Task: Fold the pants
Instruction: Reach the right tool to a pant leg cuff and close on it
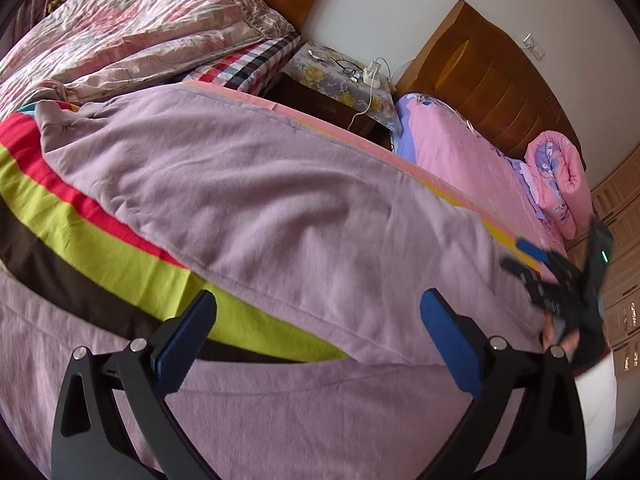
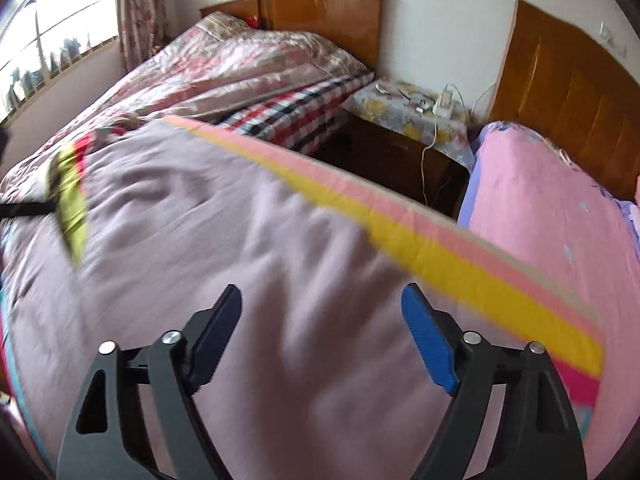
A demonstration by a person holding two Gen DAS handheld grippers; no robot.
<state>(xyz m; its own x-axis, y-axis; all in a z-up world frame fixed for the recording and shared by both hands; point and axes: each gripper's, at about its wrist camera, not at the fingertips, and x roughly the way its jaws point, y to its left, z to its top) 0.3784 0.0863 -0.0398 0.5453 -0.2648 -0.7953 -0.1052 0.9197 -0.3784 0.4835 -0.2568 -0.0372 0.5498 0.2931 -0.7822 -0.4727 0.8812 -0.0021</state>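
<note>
The mauve pants [image 1: 256, 200] lie spread flat on a board with bright stripes [image 1: 120, 248]; one leg runs across the middle and another part lies nearer to me at the bottom. My left gripper [image 1: 318, 312] is open and empty, just above the gap between the two parts. My right gripper [image 2: 322, 306] is open and empty above the pants [image 2: 224, 216]. It also shows blurred at the right edge of the left wrist view [image 1: 568, 276].
The striped board's pink and yellow edge [image 2: 420, 240] runs along the far side. Behind are a bed with a floral quilt [image 2: 240, 56], a nightstand with cables and a charger [image 2: 412, 108], and a pink bed [image 2: 560, 232] with a rolled pink quilt [image 1: 560, 184].
</note>
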